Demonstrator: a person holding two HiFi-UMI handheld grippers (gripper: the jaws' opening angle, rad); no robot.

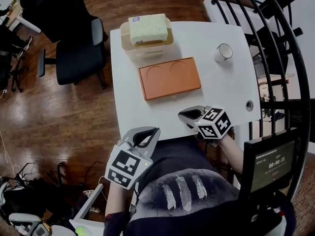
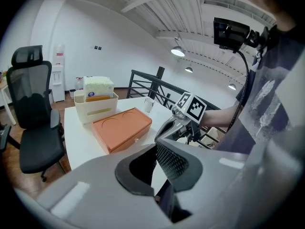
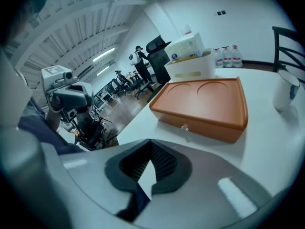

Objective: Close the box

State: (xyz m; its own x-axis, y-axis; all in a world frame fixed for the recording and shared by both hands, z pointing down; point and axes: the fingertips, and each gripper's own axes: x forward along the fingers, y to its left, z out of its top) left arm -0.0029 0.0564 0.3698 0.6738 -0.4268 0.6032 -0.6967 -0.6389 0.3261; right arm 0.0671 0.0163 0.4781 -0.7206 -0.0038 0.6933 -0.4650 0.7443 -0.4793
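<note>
left gripper (image 1: pixel 156 131) jaws together, empty, right gripper (image 1: pixel 182 115) likewise, orange box (image 1: pixel 170 77) lid down

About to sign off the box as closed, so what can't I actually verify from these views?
Knob on the orange box: too small in every view to show whether it latched.
Box's rear face: hidden by its own lid, both gripper views; head view looks from above.
Cream bin's contents: covered by the yellow pack, all views.
Mug: cut by the right gripper view's edge.
</note>
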